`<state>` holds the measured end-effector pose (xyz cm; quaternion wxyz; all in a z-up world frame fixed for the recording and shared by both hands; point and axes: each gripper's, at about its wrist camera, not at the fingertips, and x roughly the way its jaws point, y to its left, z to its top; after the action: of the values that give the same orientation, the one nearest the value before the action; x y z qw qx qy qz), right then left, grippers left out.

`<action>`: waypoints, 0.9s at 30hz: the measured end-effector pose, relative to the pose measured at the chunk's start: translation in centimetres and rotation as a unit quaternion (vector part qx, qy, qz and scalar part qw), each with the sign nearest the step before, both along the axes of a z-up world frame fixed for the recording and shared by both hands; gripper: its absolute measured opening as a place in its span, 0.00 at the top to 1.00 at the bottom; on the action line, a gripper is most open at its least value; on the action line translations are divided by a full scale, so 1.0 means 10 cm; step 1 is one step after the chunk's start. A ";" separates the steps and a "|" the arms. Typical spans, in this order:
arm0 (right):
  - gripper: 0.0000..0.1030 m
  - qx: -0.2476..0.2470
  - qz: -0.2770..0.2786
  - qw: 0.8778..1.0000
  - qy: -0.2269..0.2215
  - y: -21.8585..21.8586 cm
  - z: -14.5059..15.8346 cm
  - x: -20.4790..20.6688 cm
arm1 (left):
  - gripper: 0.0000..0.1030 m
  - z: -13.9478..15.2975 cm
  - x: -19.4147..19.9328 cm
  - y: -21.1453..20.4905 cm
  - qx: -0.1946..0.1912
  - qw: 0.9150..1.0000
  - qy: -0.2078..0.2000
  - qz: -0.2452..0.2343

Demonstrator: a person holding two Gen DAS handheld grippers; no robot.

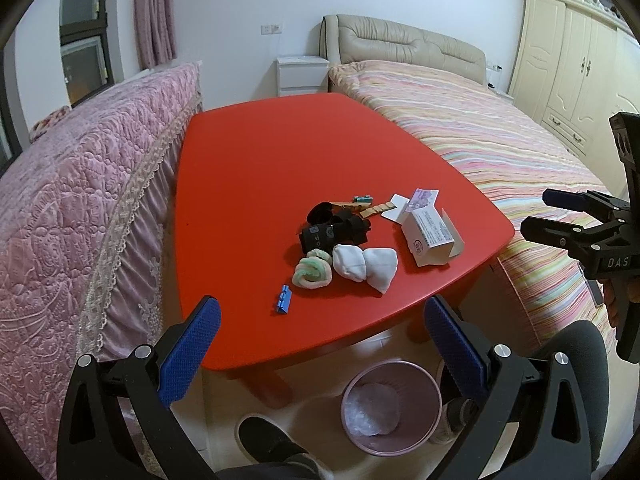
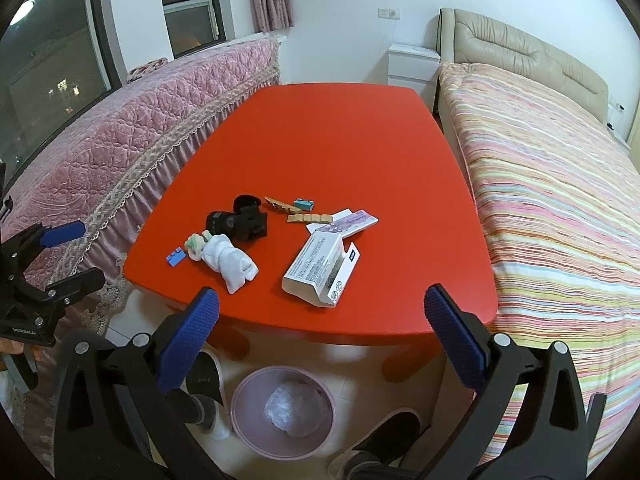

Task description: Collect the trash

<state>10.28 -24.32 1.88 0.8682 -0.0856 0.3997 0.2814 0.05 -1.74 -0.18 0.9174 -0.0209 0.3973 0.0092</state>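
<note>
Near the front edge of the red oval table (image 1: 280,168): mixed clutter, with a pink round waste bin (image 1: 390,408) on the floor just below that edge for drops.
Open white cardboard box (image 2: 320,268), likely trash, lies by the front right corner beside rolled white socks (image 2: 230,262). Left gripper (image 1: 320,344) and right gripper (image 2: 320,332) hover before the edge, level, jaws wide, holding nothing.

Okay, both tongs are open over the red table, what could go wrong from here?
The open white box lies near the table's front edge, so a nudge might tip it past the pink bin. White socks and black socks sit among the scraps and might be binned by mistake.
</note>
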 end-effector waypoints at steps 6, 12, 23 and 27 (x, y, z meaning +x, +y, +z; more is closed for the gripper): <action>0.03 0.000 0.000 1.000 0.000 -0.01 0.00 0.00 | 0.06 0.00 0.00 0.00 -0.001 1.000 0.000 0.002; 0.03 0.000 0.000 1.000 0.002 -0.02 0.00 0.00 | 0.06 0.00 0.00 0.00 -0.004 1.000 0.001 0.002; 0.03 0.000 0.000 1.000 0.006 -0.03 -0.02 0.00 | 0.06 -0.01 0.00 0.01 -0.006 1.000 0.002 0.003; 0.03 0.000 0.000 1.000 0.006 -0.02 -0.02 0.00 | 0.06 -0.02 -0.01 0.01 -0.006 1.000 0.003 0.003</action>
<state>10.28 -24.57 1.65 0.8659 -0.0841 0.4050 0.2813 -0.04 -1.63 -0.37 0.9162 -0.0271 0.3997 0.0096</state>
